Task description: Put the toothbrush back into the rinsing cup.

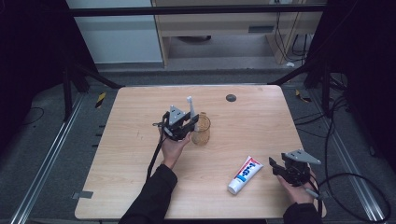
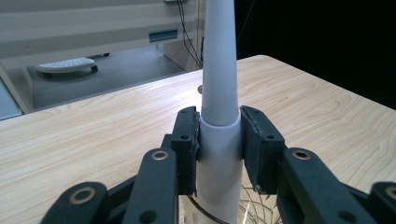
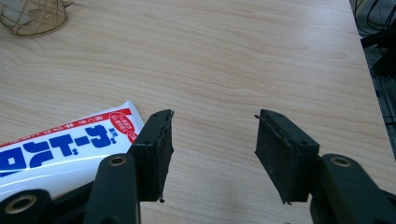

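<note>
- Black jaws of the right gripper (image 3: 212, 156) stood well apart with nothing but bare wood between them, low over the near right part of the worktop (image 1: 140, 154).
- Just beside its left jaw lay a white plastic toothpaste tube with red and blue lettering (image 3: 56, 151), flat on the wood, cap toward the person; it looked soft and squeezable, so a light hold across its flatter body would likely suit it.
- Farther in, near the worktop's middle, the left gripper (image 2: 219, 140) was clamped on a white, tapering, smooth plastic toothbrush handle (image 2: 218, 93), its pads pressing either side of the thick lower part just under a ridge.
- That handle stood upright, its foot inside a small gold wire cup (image 1: 201, 129); it seemed light and stiff but slick, so the ridge was probably a sound place to grip.
- The wire cup looked light and easy to tip if the handle was pulled sideways.
- Beyond, a small dark round disc (image 1: 230, 97) sat near the far edge.
</note>
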A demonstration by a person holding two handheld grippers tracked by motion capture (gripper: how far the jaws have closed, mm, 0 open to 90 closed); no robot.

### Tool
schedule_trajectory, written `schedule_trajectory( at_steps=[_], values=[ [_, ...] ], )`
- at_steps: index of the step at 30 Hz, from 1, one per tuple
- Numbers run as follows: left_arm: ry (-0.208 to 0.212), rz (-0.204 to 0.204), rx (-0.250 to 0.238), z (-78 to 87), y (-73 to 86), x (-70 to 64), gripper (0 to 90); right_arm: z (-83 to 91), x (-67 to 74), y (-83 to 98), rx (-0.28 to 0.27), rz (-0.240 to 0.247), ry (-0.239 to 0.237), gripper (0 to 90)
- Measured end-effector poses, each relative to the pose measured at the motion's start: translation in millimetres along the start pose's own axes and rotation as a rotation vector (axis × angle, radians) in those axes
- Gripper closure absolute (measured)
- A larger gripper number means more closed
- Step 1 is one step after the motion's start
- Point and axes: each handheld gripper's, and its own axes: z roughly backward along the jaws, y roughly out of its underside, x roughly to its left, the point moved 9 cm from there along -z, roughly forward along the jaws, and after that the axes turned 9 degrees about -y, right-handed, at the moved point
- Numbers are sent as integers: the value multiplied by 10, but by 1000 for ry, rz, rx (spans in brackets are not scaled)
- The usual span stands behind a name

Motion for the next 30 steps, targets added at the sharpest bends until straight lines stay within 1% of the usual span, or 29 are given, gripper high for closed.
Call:
schedule_trajectory(
  at_steps=[5,13,15,17,20,22,25,28,30],
  values=[
    [10,0,-11,26,-18,-15,625,0,5,-3,-2,0,-2,456],
    [0,-12,-12,48,-20,-11,552,2,6,-5,-3,1,-2,451],
    [-9,-16,-14,58,-19,-9,534,2,7,-6,-3,1,-2,449],
    [-5,-8,-12,66,-17,-11,505,3,8,-6,-2,1,-2,446],
    [1,-12,-4,87,-3,-23,468,4,4,-11,-5,6,2,441],
    [4,-20,-6,115,-1,-24,445,7,1,-13,-7,4,2,437],
    [14,-16,-8,185,-8,-24,415,12,8,-18,-8,1,0,433],
    [12,-31,-18,271,-29,-17,390,17,17,-27,-12,1,-2,427],
    [22,-27,-26,325,-51,-15,376,19,22,-34,-16,2,-4,422]
  ],
)
